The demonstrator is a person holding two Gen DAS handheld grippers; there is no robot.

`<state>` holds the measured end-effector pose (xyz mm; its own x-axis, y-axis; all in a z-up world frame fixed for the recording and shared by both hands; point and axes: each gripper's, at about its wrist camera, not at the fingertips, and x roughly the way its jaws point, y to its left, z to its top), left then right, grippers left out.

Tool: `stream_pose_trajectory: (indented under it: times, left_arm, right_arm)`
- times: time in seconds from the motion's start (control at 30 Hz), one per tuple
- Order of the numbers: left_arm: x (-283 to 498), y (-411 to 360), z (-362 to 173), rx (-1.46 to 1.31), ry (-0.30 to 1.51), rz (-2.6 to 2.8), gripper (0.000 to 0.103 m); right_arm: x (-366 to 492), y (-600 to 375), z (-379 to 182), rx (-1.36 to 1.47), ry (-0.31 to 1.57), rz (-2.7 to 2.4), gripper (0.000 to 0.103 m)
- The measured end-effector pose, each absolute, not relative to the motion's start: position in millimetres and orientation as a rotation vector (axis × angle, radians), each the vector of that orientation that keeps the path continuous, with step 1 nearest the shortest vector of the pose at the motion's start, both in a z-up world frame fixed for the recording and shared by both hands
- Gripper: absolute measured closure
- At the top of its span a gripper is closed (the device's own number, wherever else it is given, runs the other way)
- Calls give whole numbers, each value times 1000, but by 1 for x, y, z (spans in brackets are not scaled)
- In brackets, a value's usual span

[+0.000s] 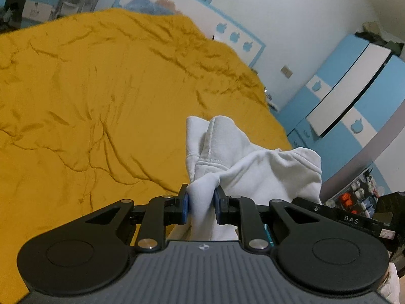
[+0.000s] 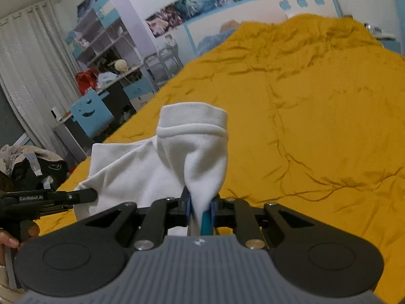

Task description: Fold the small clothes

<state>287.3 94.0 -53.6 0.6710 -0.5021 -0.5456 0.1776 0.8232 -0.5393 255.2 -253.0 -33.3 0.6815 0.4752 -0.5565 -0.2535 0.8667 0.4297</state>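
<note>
We hold a small white top (image 1: 243, 162) up in the air, low and middle in both views, over the yellow bed (image 1: 83, 93). Our left gripper (image 1: 201, 205) pinches one bunch of cloth, and our right gripper (image 2: 200, 206) pinches another. We think this lets it hang open, so we can lay it flat to fold.
</note>
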Motion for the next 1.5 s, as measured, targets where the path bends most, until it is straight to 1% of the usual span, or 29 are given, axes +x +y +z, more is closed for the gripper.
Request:
stream_pose_trajectory:
  times: [0.3,0.43,0.57,0.7,0.83,0.9,0.93,0.97,1.03,1.2,1.33,1.37,1.5]
  left_arm:
    - [357,88,-112,-443,914,-371,83]
    - [374,90,-144,-422,984,-331,82]
    - [376,93,-165,-426,1018,-324,78]
    - [372,98,-171,-423,1020,-326,71]
    - [371,106,-166,-445,1026,-325,66]
    - [365,111,-158,-436,1012,-312,62]
    - [363,113,-154,-427,1006,-301,61]
    - [360,115,-149,-415,999,-288,61]
    - [351,117,-139,-357,986,-239,62]
    - [321,120,-108,-339,947,-239,64]
    - [291,96,-85,-292,894,-353,64]
    - [283,90,-84,-273,884,-383,64]
    - [263,65,-100,-238,932,-435,68]
  right_arm:
    - [334,-260,-112,370,889,372,94]
    - [361,-261,-149,382,970,356,92]
    - [376,-262,-178,390,1020,332,85]
    - [386,-267,-195,423,1046,327,84]
    - [391,-267,-197,447,1051,314,82]
    - [387,-266,-189,425,1028,289,78]
    - [382,-267,-184,405,1012,270,77]
    - [379,-266,-177,372,992,236,75]
    - [371,-268,-163,328,969,194,75]
    - [340,-265,-125,230,917,195,80]
    - [304,-252,-105,128,890,268,87]
    - [294,-245,-103,99,886,281,90]
    - [263,-226,-113,51,888,294,91]
